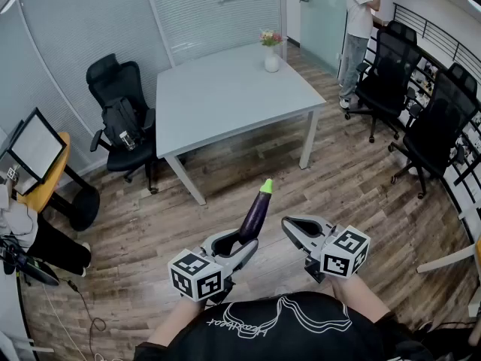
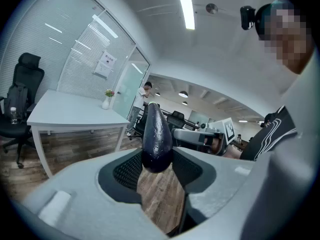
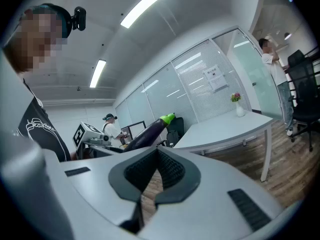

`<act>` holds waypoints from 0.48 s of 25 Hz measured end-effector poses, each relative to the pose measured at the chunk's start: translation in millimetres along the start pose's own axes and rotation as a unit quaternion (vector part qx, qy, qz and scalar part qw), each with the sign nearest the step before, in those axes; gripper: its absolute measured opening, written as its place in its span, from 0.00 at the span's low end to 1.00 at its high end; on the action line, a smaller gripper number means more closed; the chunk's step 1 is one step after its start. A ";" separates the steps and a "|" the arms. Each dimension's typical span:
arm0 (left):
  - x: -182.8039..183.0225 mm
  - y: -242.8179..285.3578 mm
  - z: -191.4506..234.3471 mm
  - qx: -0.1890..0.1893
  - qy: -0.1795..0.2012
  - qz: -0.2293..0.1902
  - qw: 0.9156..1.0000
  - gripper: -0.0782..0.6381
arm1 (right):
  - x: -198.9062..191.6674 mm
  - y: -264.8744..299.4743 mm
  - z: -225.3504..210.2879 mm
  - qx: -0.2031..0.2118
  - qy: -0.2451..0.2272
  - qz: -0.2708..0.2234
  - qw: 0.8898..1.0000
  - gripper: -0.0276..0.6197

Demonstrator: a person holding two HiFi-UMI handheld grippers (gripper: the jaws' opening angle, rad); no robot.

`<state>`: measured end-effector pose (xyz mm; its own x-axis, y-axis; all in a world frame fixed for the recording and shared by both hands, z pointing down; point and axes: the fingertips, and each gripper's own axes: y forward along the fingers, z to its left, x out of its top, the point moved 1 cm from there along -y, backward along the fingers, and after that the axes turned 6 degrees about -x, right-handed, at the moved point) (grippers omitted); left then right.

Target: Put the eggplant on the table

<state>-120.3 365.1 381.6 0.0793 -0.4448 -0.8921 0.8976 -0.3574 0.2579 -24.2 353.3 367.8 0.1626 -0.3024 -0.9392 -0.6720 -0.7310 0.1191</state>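
A dark purple eggplant (image 1: 255, 215) with a green stem stands tilted up and away between the jaws of my left gripper (image 1: 239, 241), which is shut on its lower end. In the left gripper view the eggplant (image 2: 156, 136) fills the gap of the left gripper (image 2: 157, 166), with both pads pressing on it. My right gripper (image 1: 294, 226) hovers just to the right, its fingertips together and nothing between them. The right gripper view shows that gripper (image 3: 157, 151) shut, with the eggplant (image 3: 148, 134) off to its left. The grey table (image 1: 225, 96) stands farther ahead across the wooden floor.
A white vase of flowers (image 1: 271, 55) sits at the table's far right corner. A black office chair with a backpack (image 1: 120, 119) stands left of the table. More black chairs (image 1: 436, 126) line the right side, where a person (image 1: 361, 21) stands. A desk with a monitor (image 1: 34, 153) is at the far left.
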 end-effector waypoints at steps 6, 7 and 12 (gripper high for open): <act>2.1 18.5 0.4 0.002 -0.002 -0.003 1.000 0.38 | -1.3 -3.5 -16.4 0.005 0.001 0.005 1.000 0.05; 2.9 22.3 1.3 0.001 -0.004 -0.003 1.000 0.38 | -1.2 -3.6 -20.0 0.006 0.002 0.006 1.000 0.05; 8.8 47.8 6.0 -0.002 -0.006 -0.002 1.000 0.38 | 4.9 -10.3 -45.7 -0.004 0.016 -0.002 1.000 0.06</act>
<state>-79.3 339.1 388.3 0.0704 -0.4533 -0.8886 0.8996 -0.3561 0.2529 16.5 331.4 376.7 0.1878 -0.3195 -0.9288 -0.6662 -0.7363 0.1186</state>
